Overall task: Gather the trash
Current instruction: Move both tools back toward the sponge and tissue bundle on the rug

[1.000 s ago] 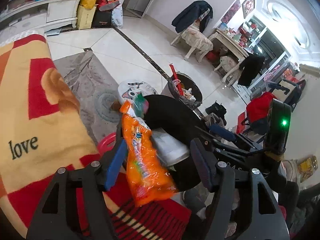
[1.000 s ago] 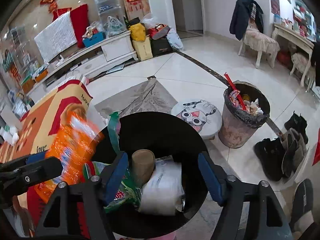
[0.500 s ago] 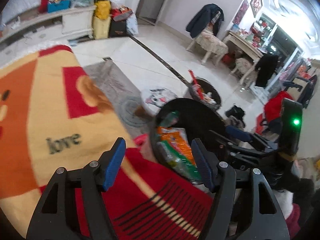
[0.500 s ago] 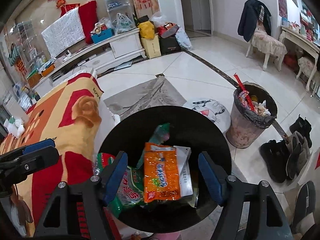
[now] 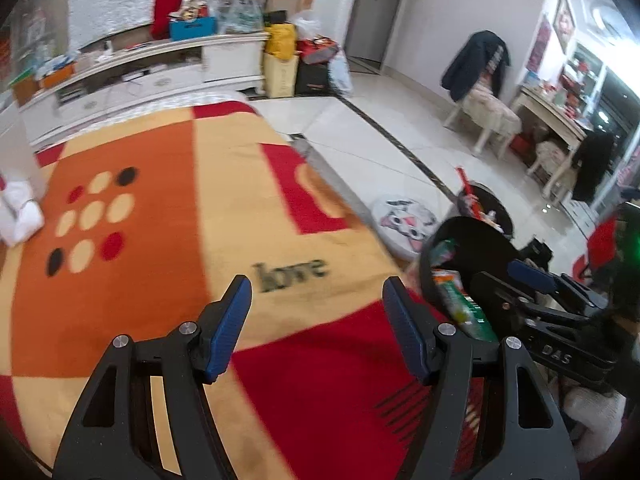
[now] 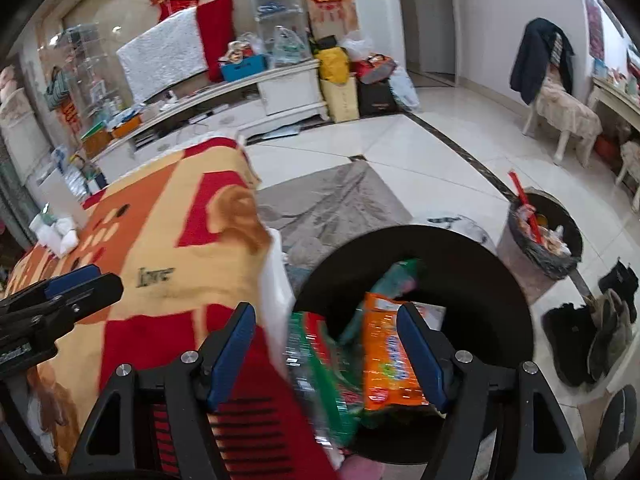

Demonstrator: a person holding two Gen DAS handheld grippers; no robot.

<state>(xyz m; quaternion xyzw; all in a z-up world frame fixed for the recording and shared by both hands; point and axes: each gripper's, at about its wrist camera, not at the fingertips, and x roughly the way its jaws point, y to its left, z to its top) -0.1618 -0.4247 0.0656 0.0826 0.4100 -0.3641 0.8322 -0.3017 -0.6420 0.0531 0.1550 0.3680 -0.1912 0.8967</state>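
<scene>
Both the left gripper and right gripper are spread wide and empty. The orange snack wrapper lies in the round black bin. The patterned orange-red blanket should be scanned slowly for remaining litter.

The blanket fills the left and near ground. To its right stands the bin, with wrappers inside it. A cushion lies on the floor just beyond. A second, filled basket stands farther right, with shoes to its near right.
</scene>
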